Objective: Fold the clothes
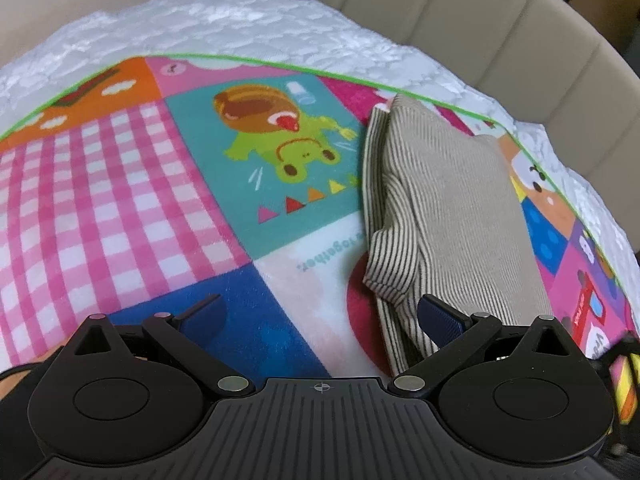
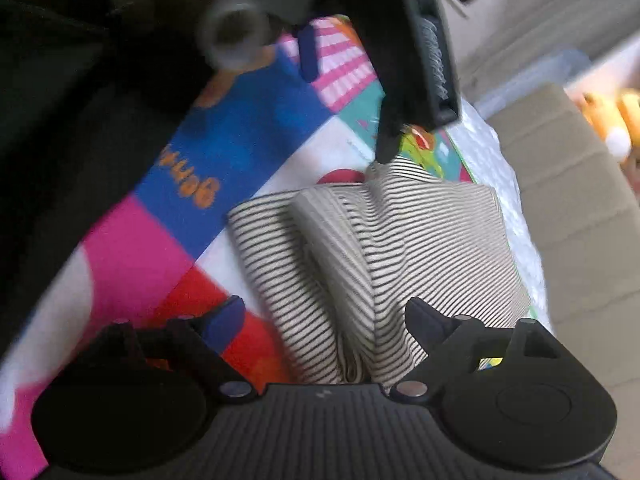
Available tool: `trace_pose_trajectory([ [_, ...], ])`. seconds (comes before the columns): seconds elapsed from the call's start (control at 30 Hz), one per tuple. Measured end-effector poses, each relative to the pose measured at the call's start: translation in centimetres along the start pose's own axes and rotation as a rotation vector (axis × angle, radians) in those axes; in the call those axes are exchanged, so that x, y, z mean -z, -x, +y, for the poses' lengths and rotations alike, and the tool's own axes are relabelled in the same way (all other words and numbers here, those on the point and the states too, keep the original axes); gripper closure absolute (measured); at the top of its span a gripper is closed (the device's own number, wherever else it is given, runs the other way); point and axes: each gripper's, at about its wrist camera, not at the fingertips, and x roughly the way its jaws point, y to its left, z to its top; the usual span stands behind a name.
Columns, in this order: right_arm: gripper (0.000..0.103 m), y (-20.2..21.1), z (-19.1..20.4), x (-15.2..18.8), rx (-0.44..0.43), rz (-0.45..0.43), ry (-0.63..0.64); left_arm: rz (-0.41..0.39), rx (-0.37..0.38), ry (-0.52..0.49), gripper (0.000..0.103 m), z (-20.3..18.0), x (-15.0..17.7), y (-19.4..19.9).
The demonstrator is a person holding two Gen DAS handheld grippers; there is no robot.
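Note:
A folded beige garment with thin dark stripes (image 1: 452, 216) lies on a colourful cartoon blanket (image 1: 132, 184), toward its right side. My left gripper (image 1: 324, 320) is open and empty, low over the blanket at the garment's near left corner; its right finger is over the garment's edge. In the right wrist view the same striped garment (image 2: 400, 248) lies bunched in folds. My right gripper (image 2: 326, 318) is open over its near end, holding nothing. The left gripper (image 2: 416, 60) shows at the top of that view, over the garment's far end.
The blanket (image 2: 240, 140) lies on a white quilted bedspread (image 1: 248, 24). A beige padded headboard (image 1: 480, 20) curves behind and to the right. A person's dark sleeve (image 2: 60, 100) fills the left of the right wrist view.

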Motion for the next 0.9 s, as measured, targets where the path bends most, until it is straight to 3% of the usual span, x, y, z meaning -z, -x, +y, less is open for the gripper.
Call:
trace_pose_trajectory([
  [0.03, 0.050, 0.0, -1.5, -0.1, -0.014, 0.009, -0.101, -0.006, 0.004, -0.008, 0.000, -0.1, 0.0, 0.1],
  [0.23, 0.050, -0.7, -11.3, 4.0, -0.178, 0.040, -0.785, 0.007, 0.040, -0.129, 0.000, -1.9, 1.0, 0.0],
  [0.3, 0.050, -1.5, -13.0, 5.6, -0.210, 0.052, -0.912, 0.016, 0.053, -0.177, 0.000, -2.7, 1.3, -0.1],
  [0.4, 0.049, -1.2, -13.1, 6.3, -0.223, 0.050, -0.968, 0.030, 0.072, -0.249, 0.000, -3.8, 1.9, -0.3],
  [0.63, 0.046, -2.2, -12.8, 5.2, -0.193, 0.055, -0.886, 0.062, 0.117, -0.417, 0.000, -6.3, 3.3, -0.8],
  [0.7, 0.039, -1.5, -12.0, 4.4, -0.162, 0.052, -0.771, 0.071, 0.130, -0.464, 0.000, -7.1, 3.7, -1.0],
  [0.8, 0.024, 0.0, -9.8, 3.2, -0.079, 0.037, -0.528, 0.057, 0.107, -0.413, 0.000, -6.3, 3.0, -1.4],
  [0.9, 0.023, -0.1, -6.9, 2.5, 0.011, 0.052, -0.289, 0.040, 0.078, -0.345, 0.000, -5.3, 2.1, -1.9],
])
